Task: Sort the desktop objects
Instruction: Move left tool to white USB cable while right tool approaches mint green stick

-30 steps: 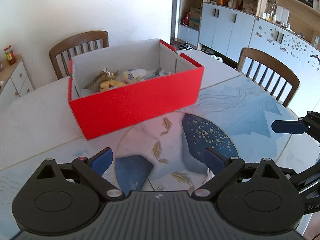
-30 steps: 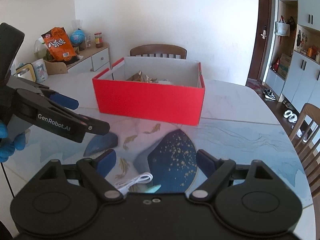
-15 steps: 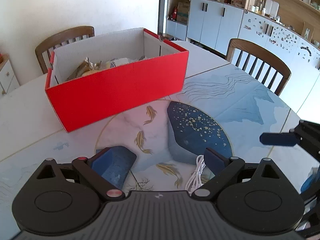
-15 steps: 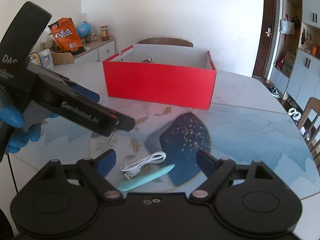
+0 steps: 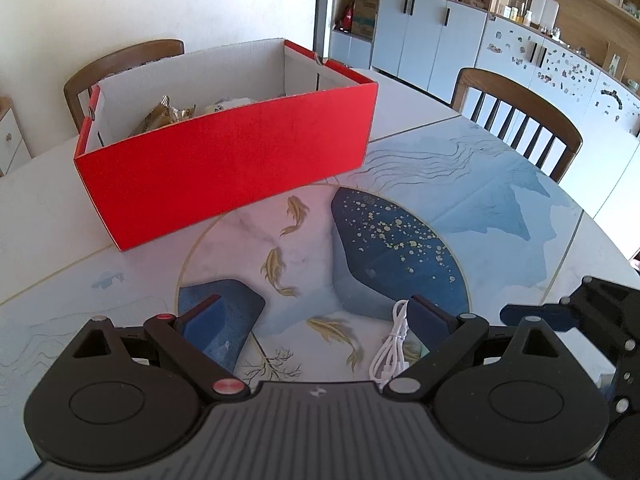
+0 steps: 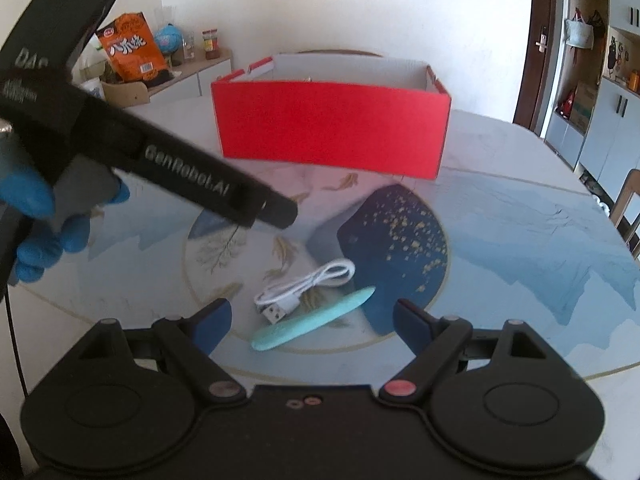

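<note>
A red cardboard box point(image 5: 224, 168) point(image 6: 332, 132) stands on the patterned table with wrapped snacks inside. A coiled white USB cable point(image 6: 308, 284) and a teal pen-shaped stick point(image 6: 316, 318) lie on the table in front of it. My right gripper point(image 6: 312, 314) hangs open just above and short of them, touching neither. My left gripper point(image 5: 314, 312) is open too and holds nothing. The cable point(image 5: 390, 344) lies by its right-hand finger. In the right wrist view one black finger point(image 6: 240, 200) of the left gripper crosses the picture, held by a blue-gloved hand point(image 6: 36, 216).
Wooden chairs point(image 5: 520, 120) point(image 5: 120, 64) stand at the table's far side and right. Pale cabinets point(image 5: 440, 36) line the back wall. A sideboard with an orange snack bag point(image 6: 132, 48) stands behind the table on the left. The table's rim point(image 5: 580, 232) curves close on the right.
Both grippers have sunk toward the table and tipped downward. The cable and the teal stick have come fully into the right wrist view, and the left gripper's finger reaches further across it.
</note>
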Action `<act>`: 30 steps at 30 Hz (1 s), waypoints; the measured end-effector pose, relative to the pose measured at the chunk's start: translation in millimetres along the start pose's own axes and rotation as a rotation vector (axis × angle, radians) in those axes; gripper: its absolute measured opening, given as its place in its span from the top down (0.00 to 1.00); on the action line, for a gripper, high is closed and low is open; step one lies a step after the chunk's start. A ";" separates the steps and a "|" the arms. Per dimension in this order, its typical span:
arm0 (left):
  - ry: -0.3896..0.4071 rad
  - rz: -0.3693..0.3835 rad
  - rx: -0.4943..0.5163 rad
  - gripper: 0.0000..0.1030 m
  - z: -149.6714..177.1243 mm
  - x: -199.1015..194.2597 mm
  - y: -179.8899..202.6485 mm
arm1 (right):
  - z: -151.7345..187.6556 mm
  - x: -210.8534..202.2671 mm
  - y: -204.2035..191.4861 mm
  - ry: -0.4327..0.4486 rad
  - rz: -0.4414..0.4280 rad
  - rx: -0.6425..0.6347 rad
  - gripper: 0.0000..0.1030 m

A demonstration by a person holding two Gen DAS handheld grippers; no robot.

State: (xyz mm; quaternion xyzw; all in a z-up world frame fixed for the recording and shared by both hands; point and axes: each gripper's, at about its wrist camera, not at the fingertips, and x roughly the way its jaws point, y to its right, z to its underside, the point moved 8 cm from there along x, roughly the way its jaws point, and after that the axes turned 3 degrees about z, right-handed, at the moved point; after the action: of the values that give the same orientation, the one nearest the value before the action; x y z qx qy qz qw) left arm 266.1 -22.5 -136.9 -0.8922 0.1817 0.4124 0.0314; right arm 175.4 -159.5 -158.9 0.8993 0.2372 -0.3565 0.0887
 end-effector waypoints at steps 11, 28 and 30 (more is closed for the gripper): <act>-0.025 0.002 -0.004 0.06 6.2 10.7 -1.8 | 14.8 19.4 -6.4 -0.037 0.008 -0.070 0.15; -0.049 0.025 0.018 0.09 11.8 24.1 4.4 | 13.1 35.9 47.5 -0.055 0.126 -0.009 0.16; -0.049 0.035 0.032 0.11 14.1 24.5 7.4 | 11.5 34.2 54.1 -0.055 0.115 0.020 0.16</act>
State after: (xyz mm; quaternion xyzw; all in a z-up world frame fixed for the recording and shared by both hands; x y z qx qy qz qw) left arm 267.9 -33.8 -163.8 -0.8779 0.2031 0.4316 0.0427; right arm 216.7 -198.0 -191.2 0.9022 0.1790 -0.3778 0.1064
